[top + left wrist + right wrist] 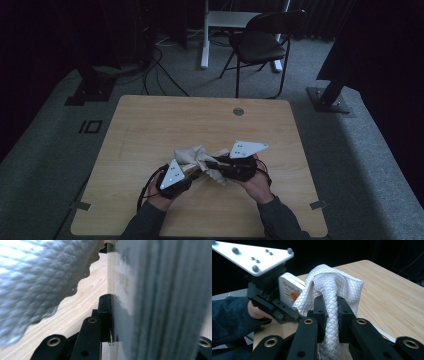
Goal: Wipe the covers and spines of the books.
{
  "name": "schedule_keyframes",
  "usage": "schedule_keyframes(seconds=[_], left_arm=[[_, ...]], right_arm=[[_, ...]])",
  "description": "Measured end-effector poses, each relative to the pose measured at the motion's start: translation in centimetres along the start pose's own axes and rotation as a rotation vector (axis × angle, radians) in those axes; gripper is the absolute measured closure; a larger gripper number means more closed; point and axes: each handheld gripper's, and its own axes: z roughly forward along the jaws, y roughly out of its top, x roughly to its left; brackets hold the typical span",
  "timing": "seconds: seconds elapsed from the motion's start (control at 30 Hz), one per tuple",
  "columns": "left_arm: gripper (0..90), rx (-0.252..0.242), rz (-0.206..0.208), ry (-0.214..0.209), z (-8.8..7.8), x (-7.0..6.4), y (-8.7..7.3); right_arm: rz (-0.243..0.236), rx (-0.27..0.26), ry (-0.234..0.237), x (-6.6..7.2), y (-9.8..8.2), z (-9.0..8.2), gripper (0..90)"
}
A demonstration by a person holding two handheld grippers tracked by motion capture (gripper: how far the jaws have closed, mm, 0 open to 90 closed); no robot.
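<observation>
- The right gripper squeezes the white cloth tight between its fingers, ready to wipe.
- The left gripper pinches the picture book still, cloth just beside its fingers.

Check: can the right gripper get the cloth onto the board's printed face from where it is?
Probably yes. The right gripper is shut on the cloth, which already hangs against the board held in the left gripper; nothing sits between them.
</observation>
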Motion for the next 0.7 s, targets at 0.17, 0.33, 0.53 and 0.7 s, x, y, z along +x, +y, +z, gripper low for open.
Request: schedule_keyframes(seconds=[0.17, 0.33, 0.53, 0.7], left_arm=[[78.2, -0.004, 0.001, -0.004, -0.1, 0.0, 0.1], [78.2, -0.007, -0.002, -0.008, -0.2, 0.0, 0.2], [78.2, -0.014, -0.004, -0.008, -0.4, 0.1, 0.3], [78.2, -0.019, -0.003, -0.008, -0.5, 0.0, 0.4]], right_arm=[[0.018, -0.004, -0.02, -0.6, -0.4, -0.4, 81.4], [0.039, -0.008, -0.04, -1.3, -0.8, -0.8, 81.4], [0.055, -0.009, -0.068, -2.0, -1.2, -1.2, 81.4], [0.061, -0.011, -0.083, -2.4, -1.4, -1.5, 81.4]])
